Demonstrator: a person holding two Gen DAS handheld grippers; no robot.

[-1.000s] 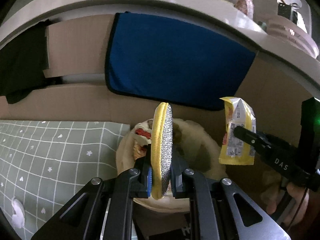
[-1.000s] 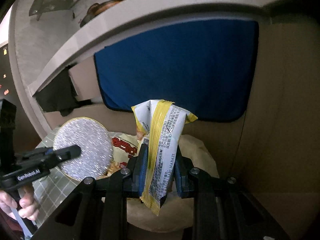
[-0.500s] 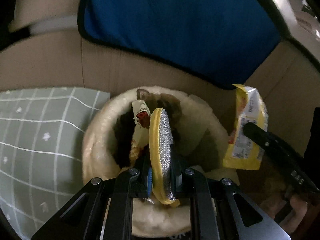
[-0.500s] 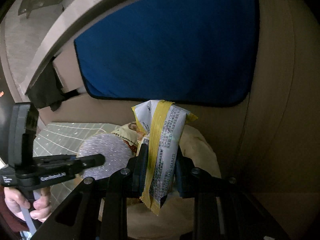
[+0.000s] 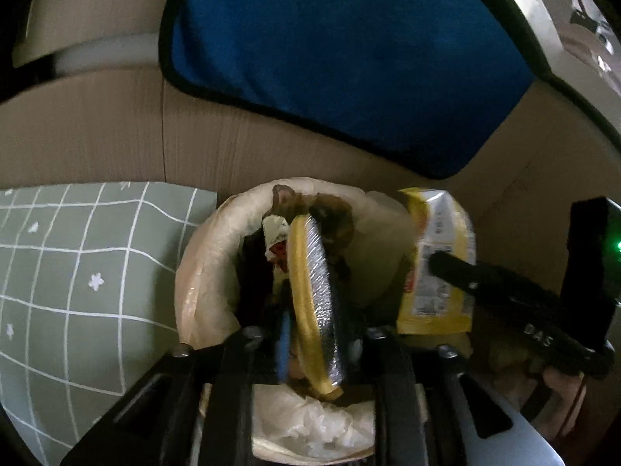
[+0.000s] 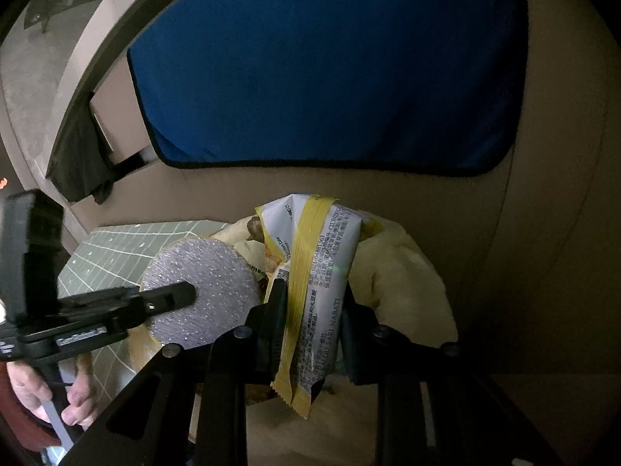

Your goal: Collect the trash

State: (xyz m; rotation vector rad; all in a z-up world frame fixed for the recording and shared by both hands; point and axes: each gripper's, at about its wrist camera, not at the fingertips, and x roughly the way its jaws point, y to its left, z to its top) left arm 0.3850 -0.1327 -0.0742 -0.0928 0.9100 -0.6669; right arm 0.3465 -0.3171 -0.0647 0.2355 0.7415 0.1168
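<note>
While both my grippers tilted down over the bag-lined bin (image 5: 202, 272), my left gripper (image 5: 316, 334) had its jaws opening; the round foil lid (image 5: 314, 295), yellow-rimmed and edge-on, stood between them over the bin mouth, and I couldn't tell if the pads touched it. In the right wrist view the lid (image 6: 202, 291) sat at 9 o'clock of the yellow-and-white wrapper (image 6: 314, 295). My right gripper (image 6: 310, 322) was opening too, wrapper upright between its jaws, tail hanging below; contact unclear. From the left wrist view that wrapper (image 5: 438, 268) hung at 3 o'clock of the lid, by the bin's rim. My hand (image 6: 50, 396) gripped the left handle at 8 o'clock. Blue cloth (image 5: 341, 58) hung on cardboard (image 5: 97, 128) at 12 o'clock; green grid mat (image 5: 77, 272) at 9.
</note>
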